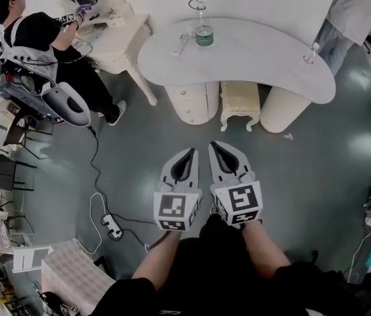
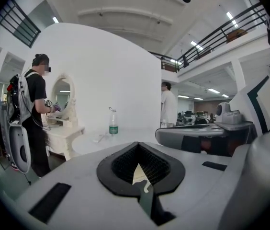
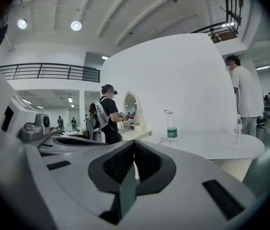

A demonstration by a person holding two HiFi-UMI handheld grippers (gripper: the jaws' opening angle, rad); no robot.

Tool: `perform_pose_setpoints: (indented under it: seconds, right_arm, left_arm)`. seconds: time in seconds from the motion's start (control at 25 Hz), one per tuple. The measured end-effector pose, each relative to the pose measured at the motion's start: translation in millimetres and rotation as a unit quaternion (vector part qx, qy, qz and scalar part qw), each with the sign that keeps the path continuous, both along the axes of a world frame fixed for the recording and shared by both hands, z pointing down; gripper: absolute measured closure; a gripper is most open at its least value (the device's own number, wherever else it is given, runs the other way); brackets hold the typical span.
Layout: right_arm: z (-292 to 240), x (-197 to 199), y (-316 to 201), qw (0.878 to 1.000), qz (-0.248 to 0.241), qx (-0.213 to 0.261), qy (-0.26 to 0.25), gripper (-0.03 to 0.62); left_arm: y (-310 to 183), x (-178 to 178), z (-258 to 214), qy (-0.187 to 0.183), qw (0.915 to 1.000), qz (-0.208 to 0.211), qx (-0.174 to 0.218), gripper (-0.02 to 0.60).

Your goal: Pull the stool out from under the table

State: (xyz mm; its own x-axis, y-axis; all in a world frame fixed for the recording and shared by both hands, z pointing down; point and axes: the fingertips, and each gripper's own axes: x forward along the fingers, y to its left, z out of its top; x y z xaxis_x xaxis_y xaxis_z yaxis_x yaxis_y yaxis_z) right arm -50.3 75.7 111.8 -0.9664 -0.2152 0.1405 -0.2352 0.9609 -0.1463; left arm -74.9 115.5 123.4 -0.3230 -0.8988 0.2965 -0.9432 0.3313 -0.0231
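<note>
The cream stool (image 1: 240, 102) with carved legs stands tucked under the front edge of the white curved table (image 1: 258, 61), between the table's two pedestals. My left gripper (image 1: 190, 151) and right gripper (image 1: 214, 145) are held side by side above the grey floor, a short way in front of the stool and pointing at it. Both are shut with nothing between the jaws. In the left gripper view the left gripper (image 2: 140, 172) shows closed jaws, and the right gripper (image 3: 133, 169) looks the same in its own view. The stool is hidden behind the gripper bodies in both gripper views.
A green-labelled water bottle (image 1: 203, 34) stands on the tabletop. A person (image 1: 44, 38) stands at a white vanity at the left, another person (image 1: 353, 8) behind the table's right end. A power strip (image 1: 112, 226) and cable lie on the floor to my left.
</note>
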Motion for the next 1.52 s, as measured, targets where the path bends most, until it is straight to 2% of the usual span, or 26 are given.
perform_pose_setpoints:
  seconds: [0.52,0.72,1.0,1.24,1.52]
  right_arm:
    - [25,-25,-42,0.999,0.032,-0.010,0.033,0.588]
    - [34,-40,-65,0.996,0.071,-0.014,0.051,0.588]
    - [33,-73,-94,0.987,0.143,-0.011,0.075,0.588]
    - [38,-104,-95,0.977,0.191,-0.016,0.094,0.588]
    - [41,-111,-98,0.964,0.240,-0.027,0.110,0.588]
  left_arm:
    - [-43,-33,17,0.014,0.9993,0.030,-0.015,0.577]
    - [-66,-53,24,0.025,0.9972,0.068,-0.019,0.577]
    - [-106,-98,23,0.047,0.9897,0.135,-0.010,0.577]
    - [-121,-124,34,0.064,0.9777,0.199,-0.018,0.577]
    - [-135,-143,41,0.084,0.9678,0.237,-0.020,0.577]
